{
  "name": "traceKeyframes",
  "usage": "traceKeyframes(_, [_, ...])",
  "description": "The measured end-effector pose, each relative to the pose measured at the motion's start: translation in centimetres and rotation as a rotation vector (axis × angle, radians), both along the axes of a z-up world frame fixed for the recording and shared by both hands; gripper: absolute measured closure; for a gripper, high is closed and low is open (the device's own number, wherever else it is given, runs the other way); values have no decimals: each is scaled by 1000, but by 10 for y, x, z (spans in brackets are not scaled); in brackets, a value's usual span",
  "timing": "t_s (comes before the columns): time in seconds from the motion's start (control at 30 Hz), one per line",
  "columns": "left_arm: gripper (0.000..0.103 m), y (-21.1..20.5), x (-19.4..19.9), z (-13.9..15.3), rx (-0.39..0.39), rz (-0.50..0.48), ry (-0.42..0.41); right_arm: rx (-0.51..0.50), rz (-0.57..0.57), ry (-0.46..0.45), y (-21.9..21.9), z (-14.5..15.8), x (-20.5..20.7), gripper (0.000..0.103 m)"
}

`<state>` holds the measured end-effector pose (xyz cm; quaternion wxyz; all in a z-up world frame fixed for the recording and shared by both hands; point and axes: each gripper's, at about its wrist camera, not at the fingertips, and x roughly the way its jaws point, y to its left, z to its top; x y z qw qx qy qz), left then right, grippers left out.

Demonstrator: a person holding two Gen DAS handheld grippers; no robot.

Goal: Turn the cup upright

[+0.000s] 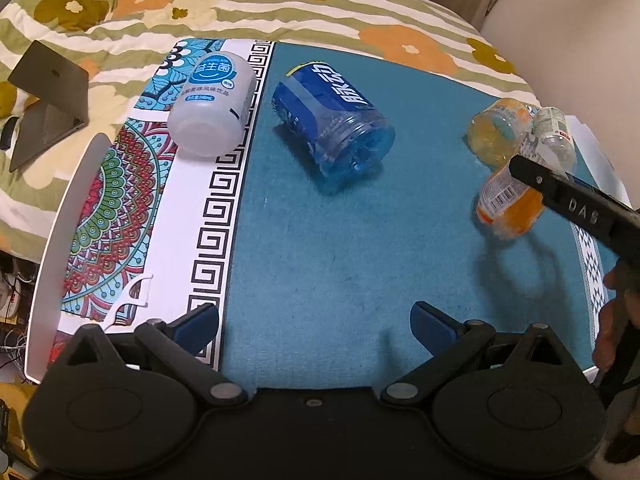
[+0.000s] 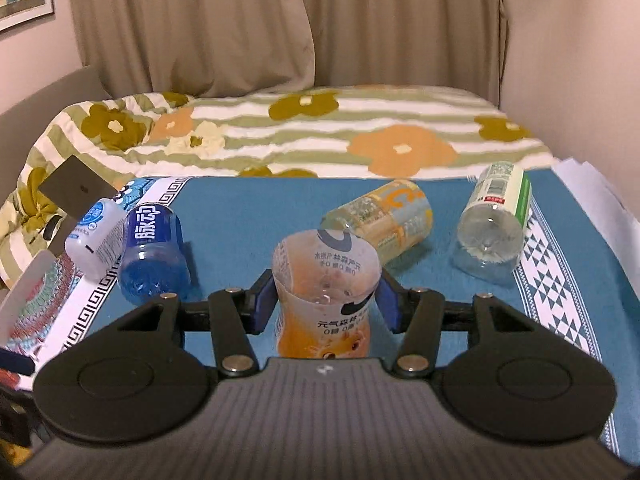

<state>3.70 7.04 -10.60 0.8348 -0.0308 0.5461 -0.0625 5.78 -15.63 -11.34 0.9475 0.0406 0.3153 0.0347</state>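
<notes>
An orange cut-bottle cup (image 2: 325,300) stands nearly upright, open end up, between the blue pads of my right gripper (image 2: 325,300), which is shut on it. In the left wrist view the same cup (image 1: 508,204) is tilted above the teal mat with the right gripper's black finger (image 1: 568,200) across it. My left gripper (image 1: 316,326) is open and empty, low over the mat's near edge. A blue cup (image 1: 332,120) lies on its side mid-mat.
A white cup (image 1: 212,104) lies on the patterned mat at the left. A yellow cup (image 2: 384,220) and a clear green-labelled cup (image 2: 496,224) lie on their sides at the right. A laptop (image 1: 48,100) sits on the flowered quilt. A white tray edge (image 1: 68,216) is at the left.
</notes>
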Motion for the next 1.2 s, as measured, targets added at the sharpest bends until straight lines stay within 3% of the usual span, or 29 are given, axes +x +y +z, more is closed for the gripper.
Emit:
traceKeyframes(0.17, [0,1,-3,-2,15,-15,1,-55,19,-31,9,-5,-14,33])
traceKeyframes(0.43, [0,1,-7,-1,13,-24,3,-36,13,-9,9,-7,-21,32])
traceKeyframes(0.53, [0,-1,-8,0,12,-28,1,-24,9,-4,8,-7,-21,19])
traceKeyframes(0.6, [0,-2,-9,0,12,-28,-1,-22,-3,-17,8,-6,-23,0])
traceKeyframes(0.93, [0,-10,-14,22,11,-11,-36,-1,3,29,-5,24,-27,0])
traceKeyframes(1.2, [0,-29,-23,66,38,-25,-127,22,5,216,-29,73,-46,0])
